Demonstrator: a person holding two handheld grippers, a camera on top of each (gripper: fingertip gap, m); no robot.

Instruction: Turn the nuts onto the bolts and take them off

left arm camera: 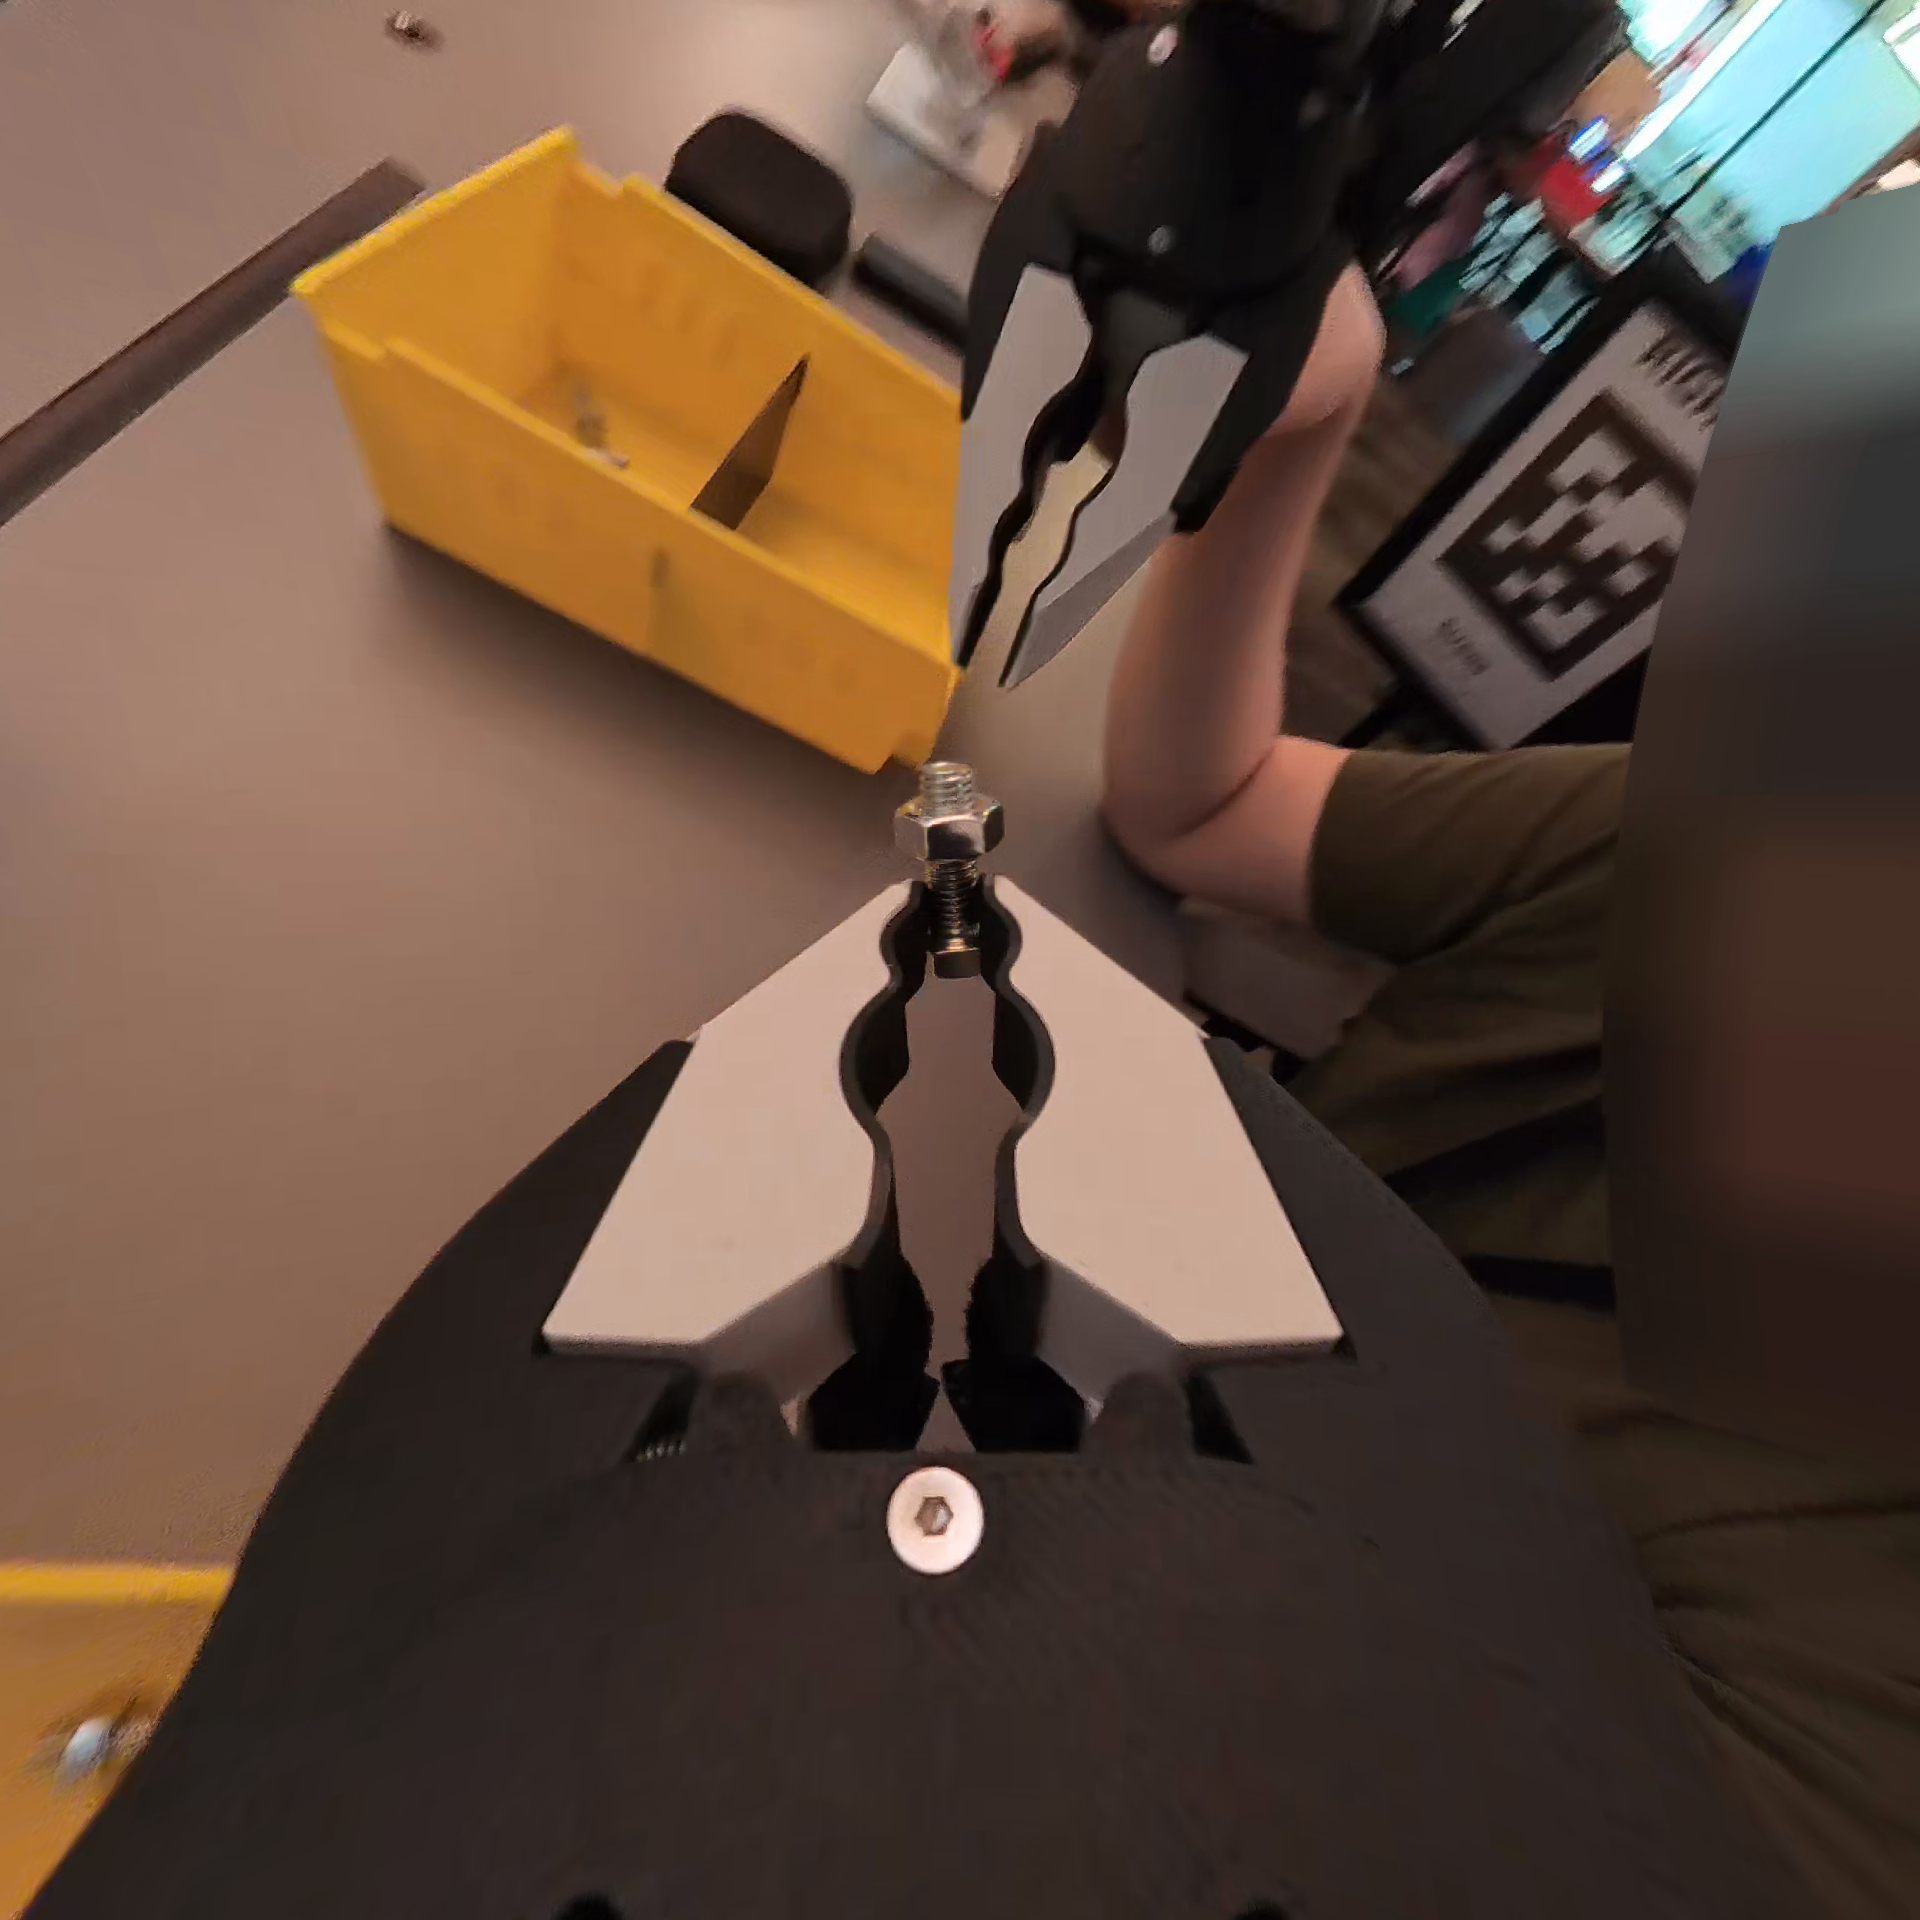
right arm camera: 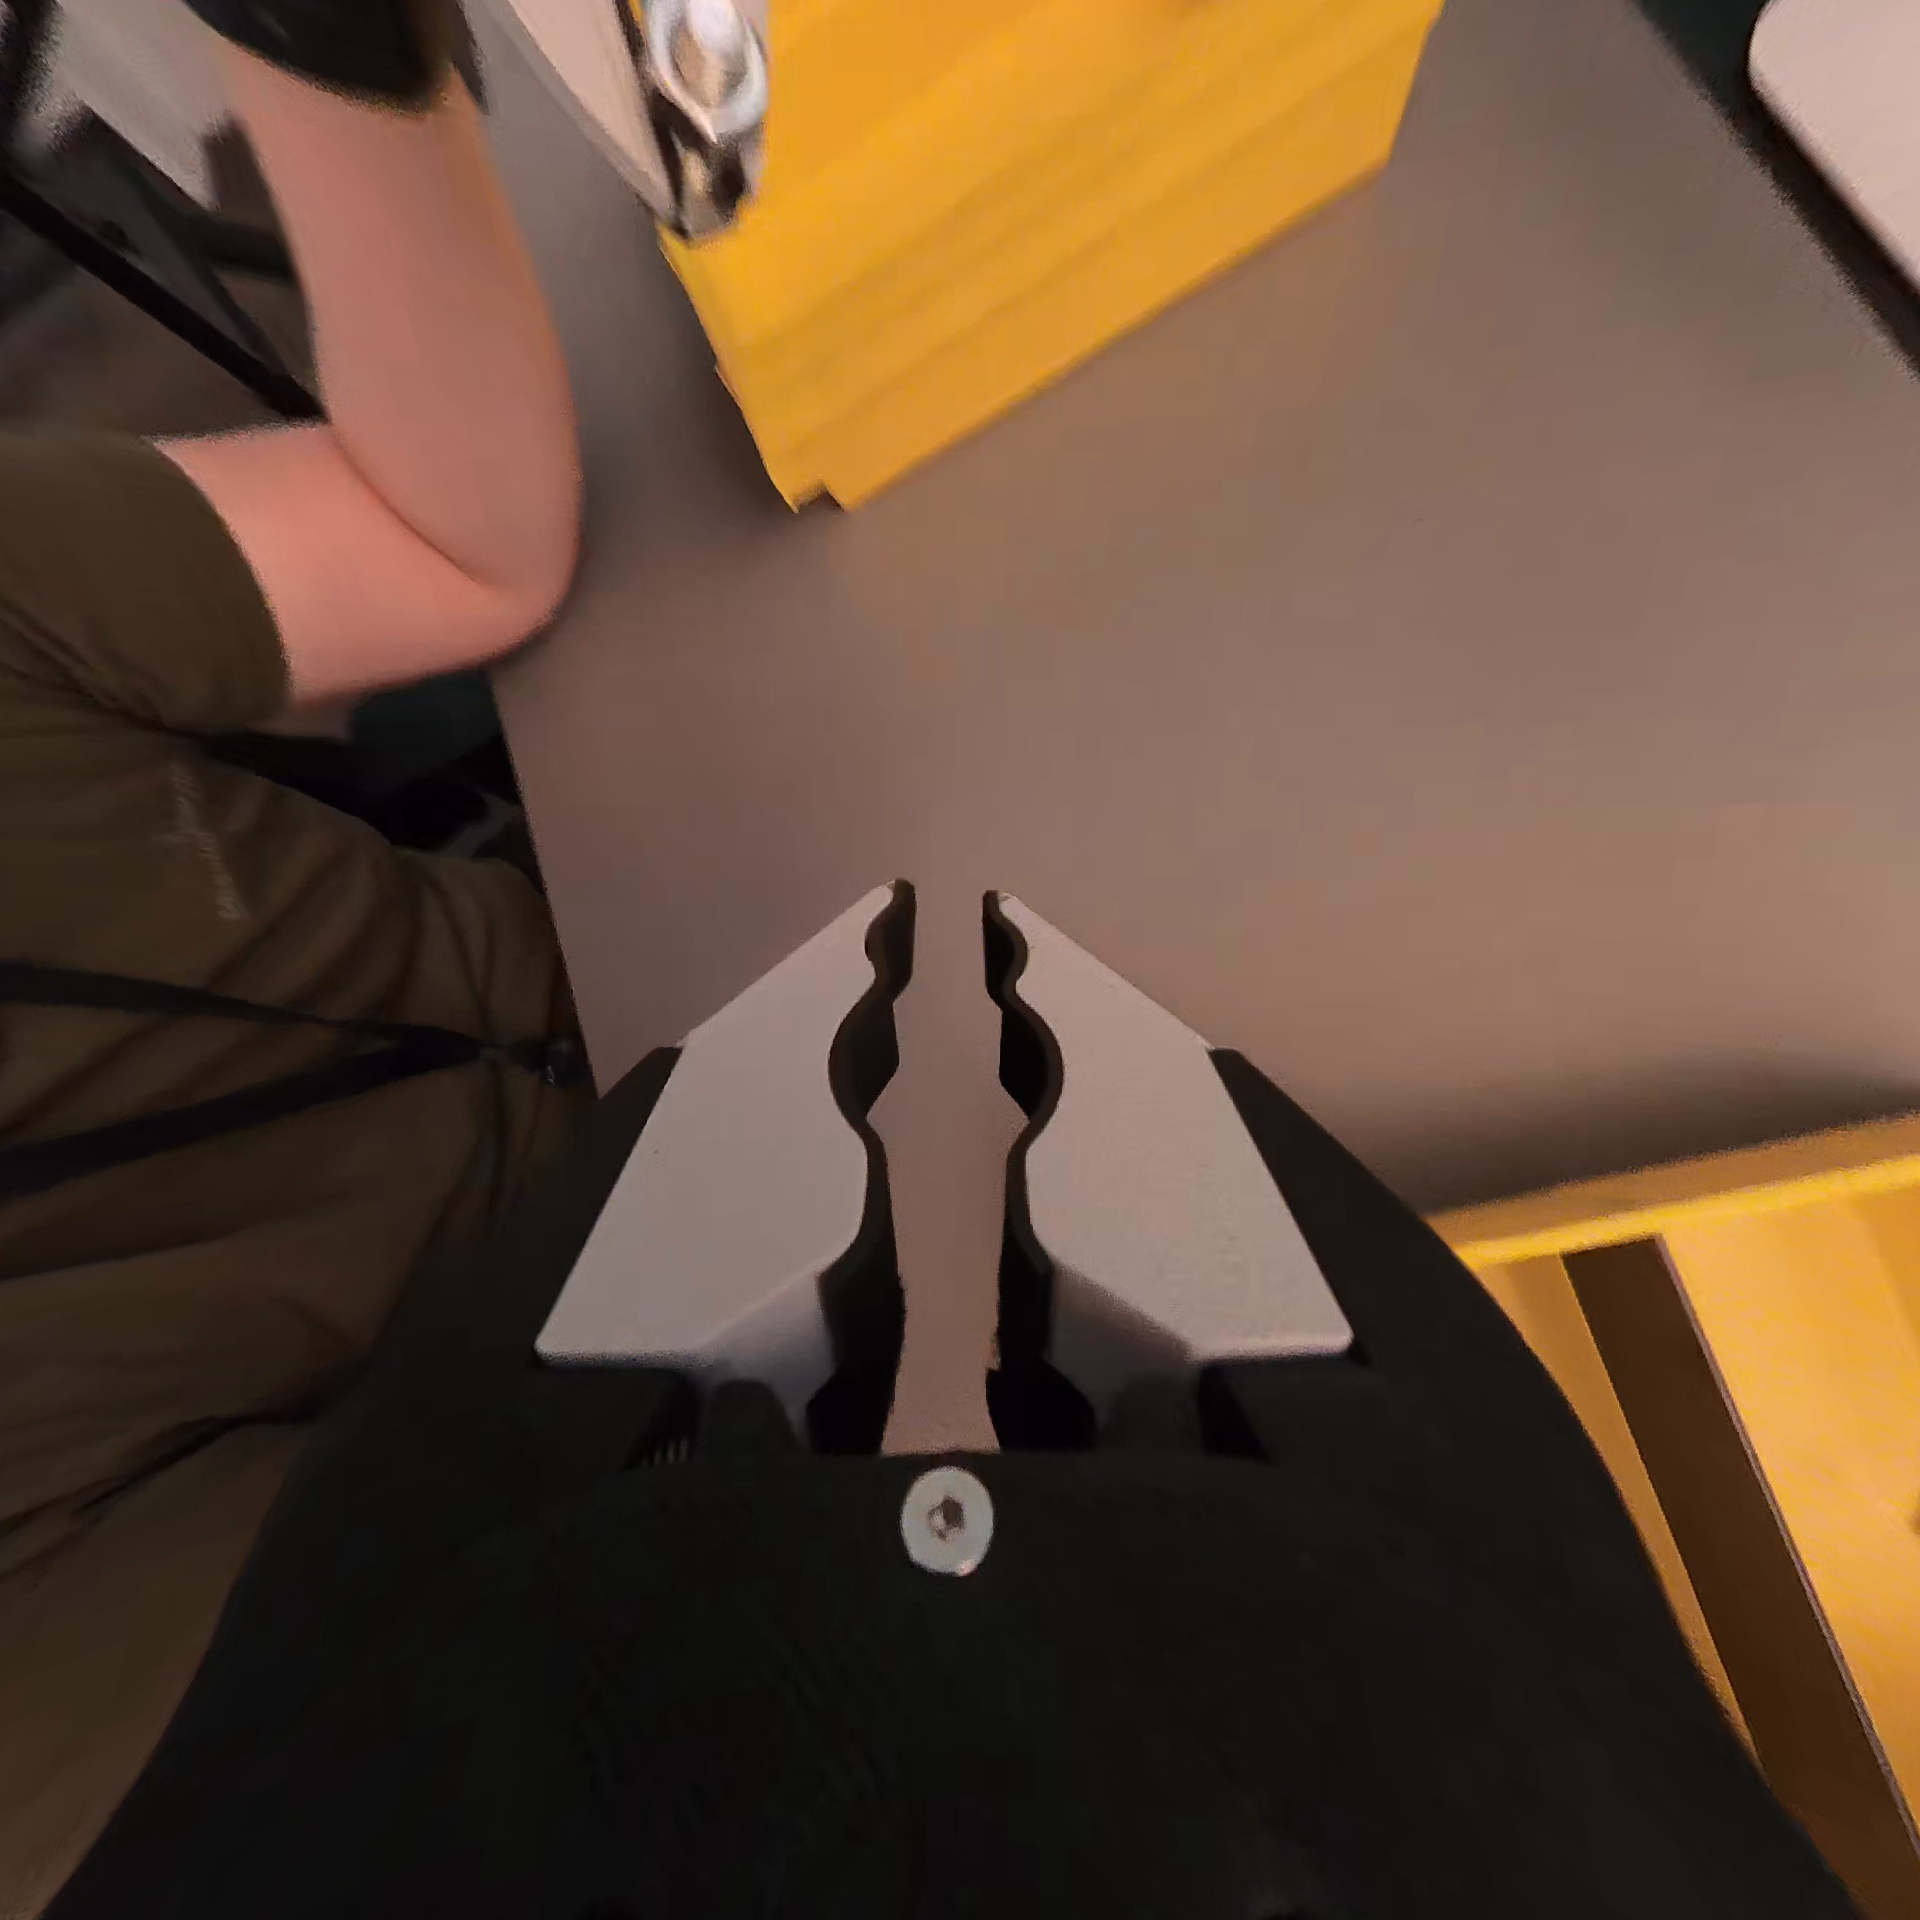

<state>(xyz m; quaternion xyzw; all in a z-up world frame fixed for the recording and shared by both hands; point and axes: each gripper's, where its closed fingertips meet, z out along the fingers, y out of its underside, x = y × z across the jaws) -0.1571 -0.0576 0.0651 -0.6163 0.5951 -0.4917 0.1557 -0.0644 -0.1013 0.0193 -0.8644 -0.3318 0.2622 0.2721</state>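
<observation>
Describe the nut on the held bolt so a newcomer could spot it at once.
Start at the big yellow bin on the brown table, then drop to the left gripper just in front of its near corner. Its tips clamp an upright bolt. The nut is the bright silver hexagon threaded near the bolt's top.

Bin (left arm camera: 644,447) lies on table (left arm camera: 260,831) (behind the bolt (left arm camera: 948,883)).

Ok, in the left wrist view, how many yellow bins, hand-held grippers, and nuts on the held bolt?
Yellow bins: 2
Hand-held grippers: 2
Nuts on the held bolt: 1
Total: 5
</observation>
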